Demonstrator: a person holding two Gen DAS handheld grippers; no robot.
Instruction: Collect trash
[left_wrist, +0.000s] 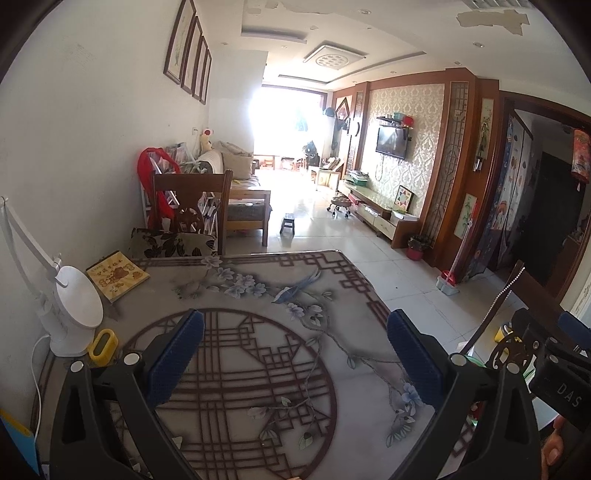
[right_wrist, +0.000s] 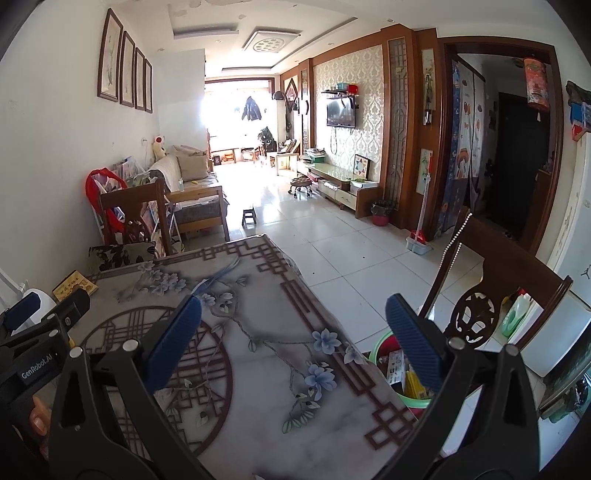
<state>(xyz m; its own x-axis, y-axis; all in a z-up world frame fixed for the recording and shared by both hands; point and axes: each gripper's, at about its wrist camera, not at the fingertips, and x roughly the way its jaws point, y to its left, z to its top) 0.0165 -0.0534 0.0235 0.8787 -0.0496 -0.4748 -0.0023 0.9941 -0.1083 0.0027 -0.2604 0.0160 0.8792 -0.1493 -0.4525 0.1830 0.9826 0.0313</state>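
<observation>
Right tongs (right_wrist: 293, 332) agape beside green trash basin (right_wrist: 380, 345)

"DAS" on right gripper (left_wrist: 554, 332); "GenRobot.AI" on left gripper (right_wrist: 48, 314).

Left gripper (left_wrist: 295, 354) over the patterned bench (left_wrist: 258, 295), jaws spread wide, nothing between them. Far left on the bench: white desk lamp (left_wrist: 75, 306), small yellow holder (left_wrist: 103, 347) just beside its base, yellow booklet (left_wrist: 118, 275) beyond. Right gripper (left_wrist: 554, 354) at the right edge, near a wooden chair (left_wrist: 513, 284).
</observation>
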